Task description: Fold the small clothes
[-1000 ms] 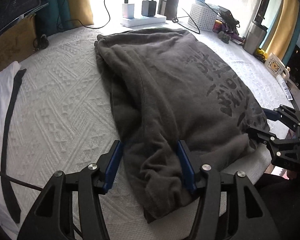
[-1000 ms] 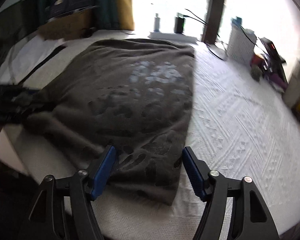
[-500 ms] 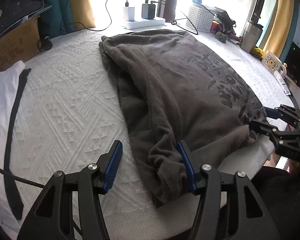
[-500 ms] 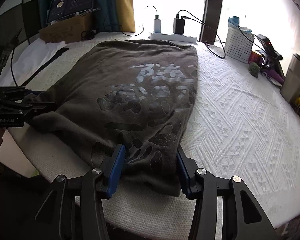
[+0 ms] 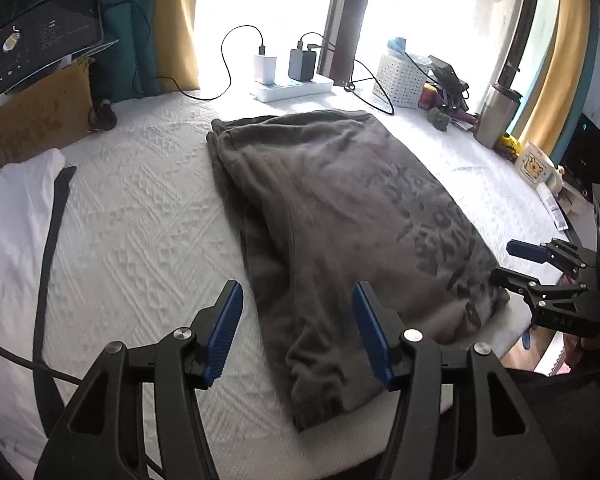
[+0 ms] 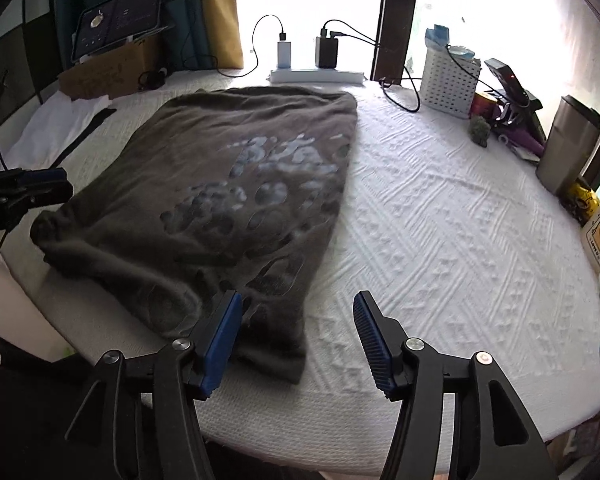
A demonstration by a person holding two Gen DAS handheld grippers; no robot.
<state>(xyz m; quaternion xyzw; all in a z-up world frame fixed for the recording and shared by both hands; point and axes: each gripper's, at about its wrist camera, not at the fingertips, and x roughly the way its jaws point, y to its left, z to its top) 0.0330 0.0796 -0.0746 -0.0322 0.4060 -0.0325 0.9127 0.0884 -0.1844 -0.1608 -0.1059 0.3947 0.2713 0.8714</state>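
A dark grey printed garment (image 5: 340, 220) lies folded lengthwise on the white textured bed cover (image 5: 132, 232); it also shows in the right wrist view (image 6: 220, 200). My left gripper (image 5: 296, 332) is open and empty, hovering above the garment's near left corner. My right gripper (image 6: 296, 336) is open and empty, above the garment's near right corner (image 6: 276, 356). The right gripper also shows at the right of the left wrist view (image 5: 520, 264), and the left gripper at the left edge of the right wrist view (image 6: 24, 192).
A power strip with chargers (image 5: 292, 84), a white basket (image 5: 404, 80), a steel tumbler (image 5: 496, 116) and a bear mug (image 5: 536, 164) stand along the far and right edges. A white cloth (image 5: 8, 220) and black strap (image 5: 48, 248) lie at left.
Both grippers have pulled back and up from the garment's near edge. The right gripper's jaws, narrowed around the hem half a second ago, have opened wide; the garment lies flat.
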